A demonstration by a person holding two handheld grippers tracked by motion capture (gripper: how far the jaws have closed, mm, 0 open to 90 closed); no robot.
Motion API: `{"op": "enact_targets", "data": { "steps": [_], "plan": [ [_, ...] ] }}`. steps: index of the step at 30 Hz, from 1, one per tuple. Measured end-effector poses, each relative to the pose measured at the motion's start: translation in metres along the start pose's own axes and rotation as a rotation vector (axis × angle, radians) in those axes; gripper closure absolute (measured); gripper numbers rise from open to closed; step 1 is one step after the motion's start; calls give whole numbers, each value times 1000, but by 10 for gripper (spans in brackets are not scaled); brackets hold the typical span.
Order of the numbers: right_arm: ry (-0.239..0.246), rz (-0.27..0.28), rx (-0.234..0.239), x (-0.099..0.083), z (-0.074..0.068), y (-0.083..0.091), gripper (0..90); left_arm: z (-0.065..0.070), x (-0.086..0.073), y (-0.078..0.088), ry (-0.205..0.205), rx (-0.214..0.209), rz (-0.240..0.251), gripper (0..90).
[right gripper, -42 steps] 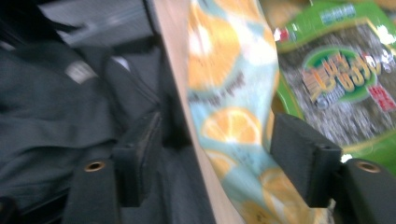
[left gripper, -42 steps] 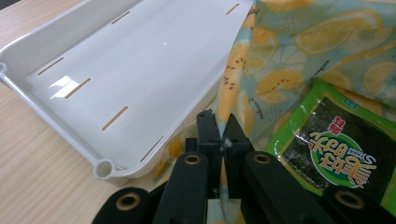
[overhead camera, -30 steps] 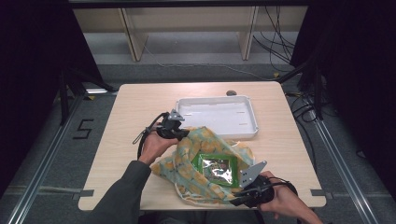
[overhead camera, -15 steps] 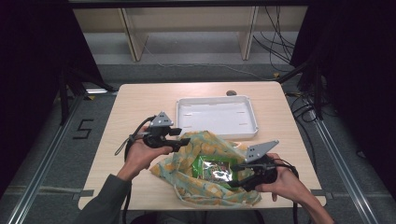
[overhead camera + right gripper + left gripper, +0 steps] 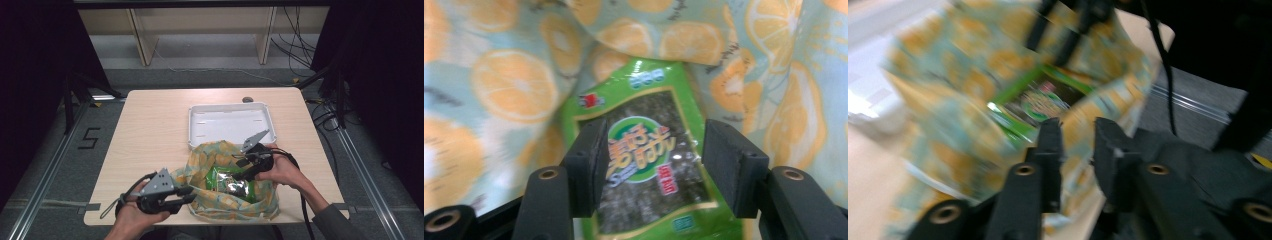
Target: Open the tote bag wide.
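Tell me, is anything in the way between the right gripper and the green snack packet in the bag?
Nothing visible is. The right gripper has its jaws open just over the green snack packet, which lies bare in the open mouth of the lemon-print bag. The cloth lies around the packet, not across it.

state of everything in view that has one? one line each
fabric bag: open, lying on the table
green snack packet: inside the bag
white tray: empty
left hand-held gripper: closing on the bag's edge
right hand-held gripper: open over the packet
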State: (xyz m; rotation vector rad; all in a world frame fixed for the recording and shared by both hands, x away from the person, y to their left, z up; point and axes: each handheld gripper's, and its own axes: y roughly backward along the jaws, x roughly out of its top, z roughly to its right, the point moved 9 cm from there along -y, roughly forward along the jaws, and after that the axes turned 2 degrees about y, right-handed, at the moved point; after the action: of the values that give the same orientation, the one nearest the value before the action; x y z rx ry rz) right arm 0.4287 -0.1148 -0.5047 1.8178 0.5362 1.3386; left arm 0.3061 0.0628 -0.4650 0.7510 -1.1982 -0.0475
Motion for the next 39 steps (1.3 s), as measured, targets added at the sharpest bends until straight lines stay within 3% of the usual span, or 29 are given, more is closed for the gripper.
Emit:
{"op": "enact_targets", "data": {
  "steps": [1,3,4,5,6,7,11,12,14,16,18,21,22,24,26,27,28,31,33,35,36,39],
  "plan": [
    [-13,-10,9,0,1,-3,454,2,-7,-6,-21,-8,-19,783],
    [-7,-22,13,1,7,-8,456,3,-14,-13,-3,3,-30,820],
    [-7,-27,24,1,8,-12,456,5,-25,-29,2,-9,-62,834],
    [-7,-27,24,1,8,-12,456,5,-25,-29,2,-9,-62,850],
    [-3,-50,38,-1,9,-18,453,4,-31,-43,2,-6,-75,862],
    [21,-53,40,-1,12,-21,451,3,-32,-49,0,-1,-79,868],
    [-5,-70,51,-3,12,-24,446,2,-34,-65,6,14,-77,885],
    [23,-56,36,-3,17,-27,444,1,-34,-73,13,22,-82,890],
    [19,-52,63,-5,18,-31,442,2,-34,-81,30,4,-81,896],
    [-10,-40,45,-6,21,-34,426,2,-36,-89,23,6,-90,897],
    [-7,-39,67,-8,22,-35,420,2,-38,-92,8,11,-97,897],
    [-17,-44,44,-10,27,-39,398,3,-41,-102,-3,17,-101,896],
    [-26,-39,35,-10,27,-41,392,4,-41,-109,-32,6,-93,896],
    [-22,-48,61,-11,27,-43,382,5,-41,-112,-12,17,-98,896],
    [-11,-50,62,-11,28,-44,379,2,-41,-117,-28,24,-112,896],
    [-55,-41,68,-10,26,-46,377,2,-39,-122,-13,33,-102,896],
    [-57,-36,83,-9,26,-47,377,2,-39,-124,-31,28,-106,896],
    [-61,-31,78,-9,28,-49,377,3,-40,-127,1,30,-106,896],
    [-100,-57,88,-13,26,-52,376,4,-37,-131,-8,7,-103,896],
    [-90,-38,106,-11,26,-54,375,4,-35,-133,-15,-2,-96,896],
    [-108,-41,94,-12,25,-54,375,2,-34,-135,-16,1,-105,896],
    [-107,-44,102,-13,26,-57,375,3,-32,-139,15,0,-96,896]
  ]
}}
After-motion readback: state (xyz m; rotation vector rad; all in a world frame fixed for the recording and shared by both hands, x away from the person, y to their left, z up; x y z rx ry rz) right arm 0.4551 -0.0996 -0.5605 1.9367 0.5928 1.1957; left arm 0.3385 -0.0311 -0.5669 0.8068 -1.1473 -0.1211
